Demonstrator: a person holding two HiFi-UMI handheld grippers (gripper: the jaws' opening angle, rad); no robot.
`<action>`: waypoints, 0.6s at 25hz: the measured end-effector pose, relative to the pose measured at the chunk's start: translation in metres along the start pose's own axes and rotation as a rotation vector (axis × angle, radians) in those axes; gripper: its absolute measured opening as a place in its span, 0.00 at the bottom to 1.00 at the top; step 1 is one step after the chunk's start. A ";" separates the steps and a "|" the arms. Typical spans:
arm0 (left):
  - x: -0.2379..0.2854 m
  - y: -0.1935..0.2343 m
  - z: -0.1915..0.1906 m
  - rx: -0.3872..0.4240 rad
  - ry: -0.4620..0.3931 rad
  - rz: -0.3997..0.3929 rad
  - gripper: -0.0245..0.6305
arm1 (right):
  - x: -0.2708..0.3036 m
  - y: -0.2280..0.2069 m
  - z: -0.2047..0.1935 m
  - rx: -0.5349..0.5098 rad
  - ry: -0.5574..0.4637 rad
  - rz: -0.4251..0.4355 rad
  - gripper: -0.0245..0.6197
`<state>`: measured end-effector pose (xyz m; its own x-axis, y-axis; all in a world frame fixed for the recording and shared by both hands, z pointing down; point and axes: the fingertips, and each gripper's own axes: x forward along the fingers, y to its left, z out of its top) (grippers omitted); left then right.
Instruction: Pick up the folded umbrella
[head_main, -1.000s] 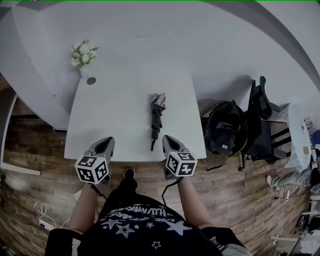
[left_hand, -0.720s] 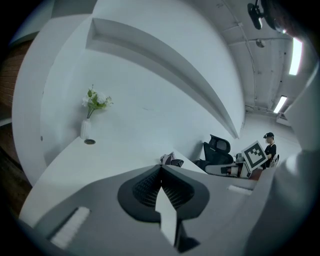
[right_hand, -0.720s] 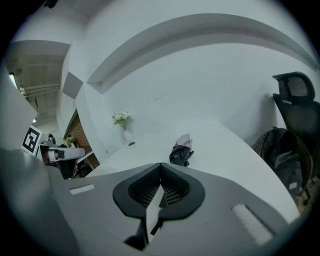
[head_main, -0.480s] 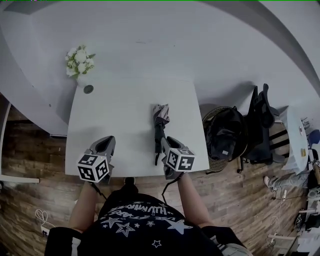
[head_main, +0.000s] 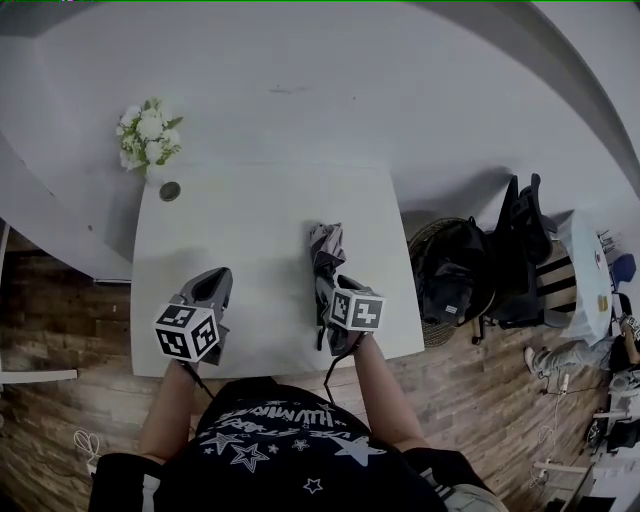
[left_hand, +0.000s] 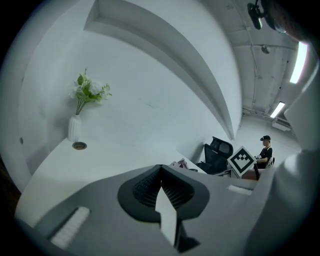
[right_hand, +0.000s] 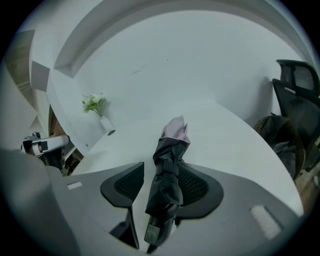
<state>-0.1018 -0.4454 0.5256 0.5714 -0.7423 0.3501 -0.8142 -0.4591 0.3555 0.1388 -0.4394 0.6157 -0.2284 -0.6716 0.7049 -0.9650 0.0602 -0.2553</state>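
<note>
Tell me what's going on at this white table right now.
A person stands at the white table with a gripper in each hand. The right gripper is at the folded umbrella, which lies on the table between its opening jaws, not yet clamped. The left gripper, jaws together and empty, hangs above bare tabletop. A vase of flowers stands at the far corner.

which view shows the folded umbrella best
The right gripper view: the folded umbrella fills the centre, strap and handle clear, between the opening right tongs. The head view shows it small, its near end under that gripper. The left gripper view catches only its pale tip.
</note>
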 end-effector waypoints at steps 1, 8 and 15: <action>0.004 0.002 0.001 -0.002 0.003 -0.005 0.04 | 0.005 -0.001 0.000 0.001 0.015 -0.010 0.40; 0.024 0.022 0.000 -0.030 0.027 -0.019 0.04 | 0.036 -0.010 -0.007 -0.014 0.116 -0.085 0.45; 0.035 0.038 -0.007 -0.059 0.052 -0.013 0.04 | 0.055 -0.015 -0.015 -0.024 0.184 -0.116 0.45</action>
<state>-0.1125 -0.4853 0.5572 0.5876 -0.7095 0.3890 -0.8001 -0.4378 0.4101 0.1389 -0.4665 0.6687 -0.1335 -0.5287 0.8383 -0.9884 0.0093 -0.1516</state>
